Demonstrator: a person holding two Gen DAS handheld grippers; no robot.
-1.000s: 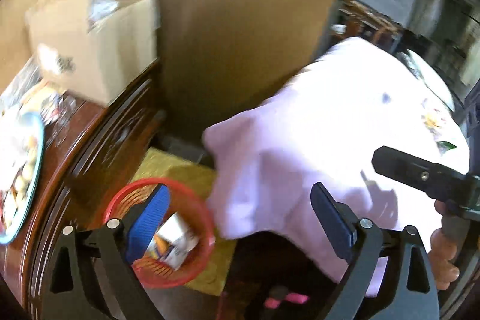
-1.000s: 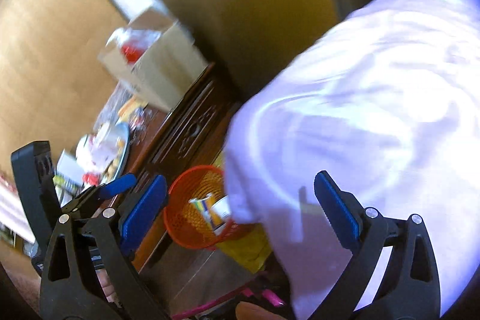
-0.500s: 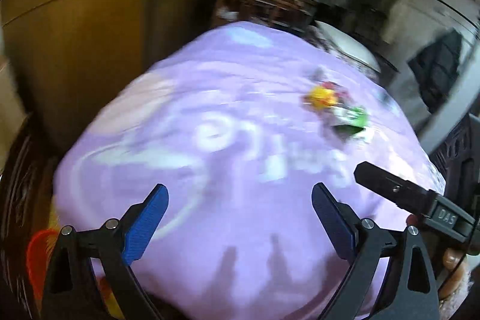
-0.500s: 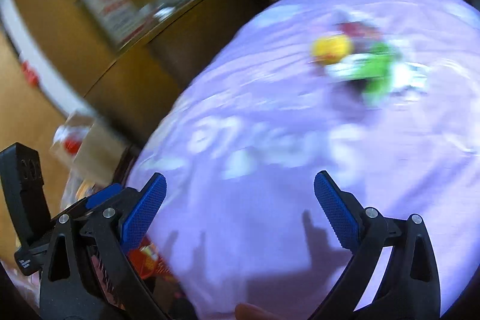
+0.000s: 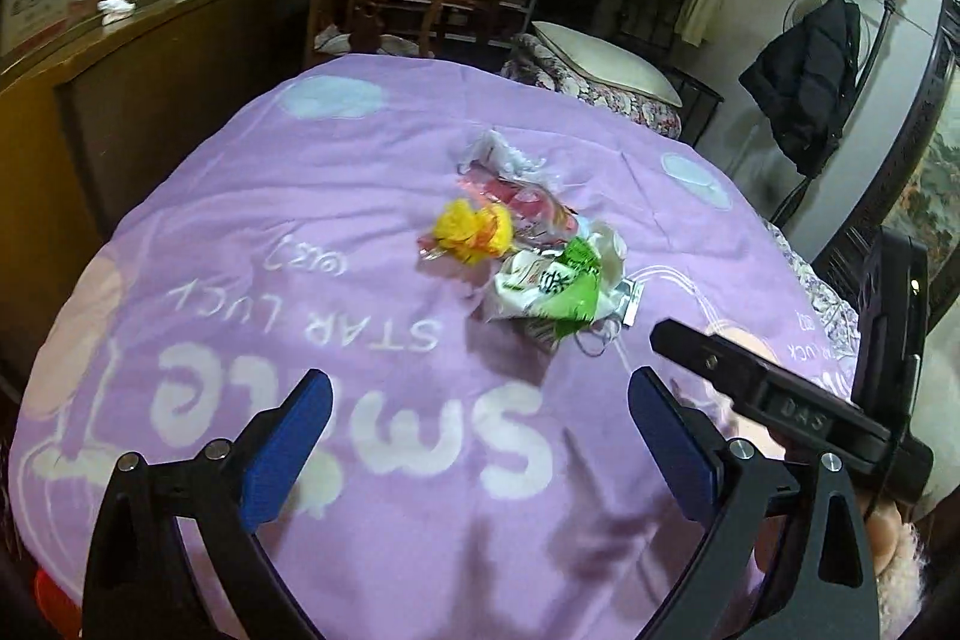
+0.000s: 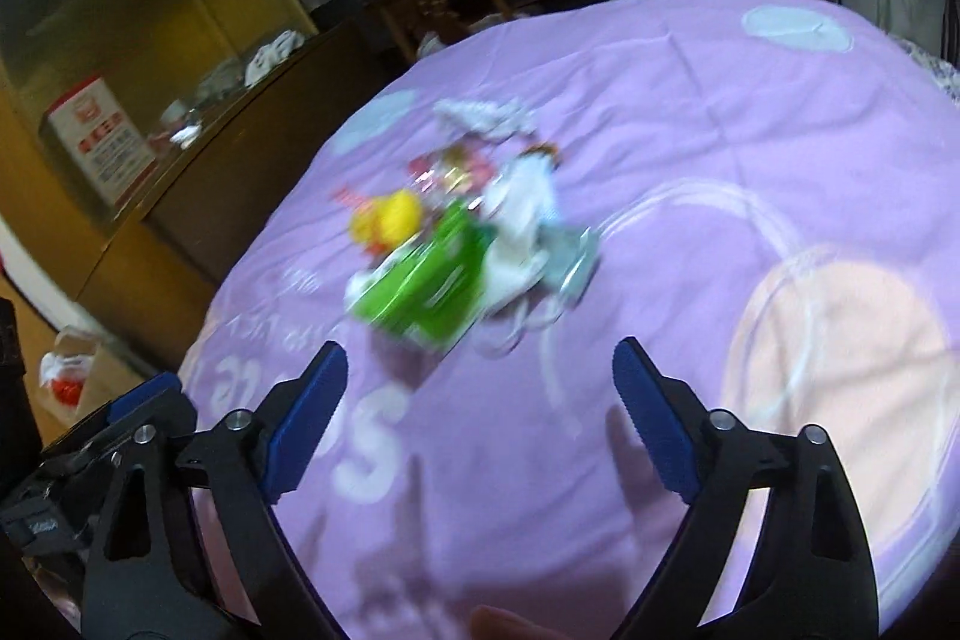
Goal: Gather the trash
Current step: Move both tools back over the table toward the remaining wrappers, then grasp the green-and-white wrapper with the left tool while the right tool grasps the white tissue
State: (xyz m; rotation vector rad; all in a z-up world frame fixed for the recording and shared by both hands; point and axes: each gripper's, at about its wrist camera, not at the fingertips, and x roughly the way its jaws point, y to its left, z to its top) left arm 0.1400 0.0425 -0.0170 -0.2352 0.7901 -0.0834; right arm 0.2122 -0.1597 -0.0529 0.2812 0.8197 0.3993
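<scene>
Over purple bedspread, left tongs gape empty; right tongs closing, empty.

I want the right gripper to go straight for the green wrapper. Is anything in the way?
Nothing visible: only bare purple bedspread lies between the empty, closing right gripper and the green wrapper.

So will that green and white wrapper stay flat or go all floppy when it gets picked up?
Probably floppy: the green and white wrapper already looks crumpled and creased on the purple blanket. It seems thin, so likely very light. It may crinkle and slip when squeezed.
</scene>
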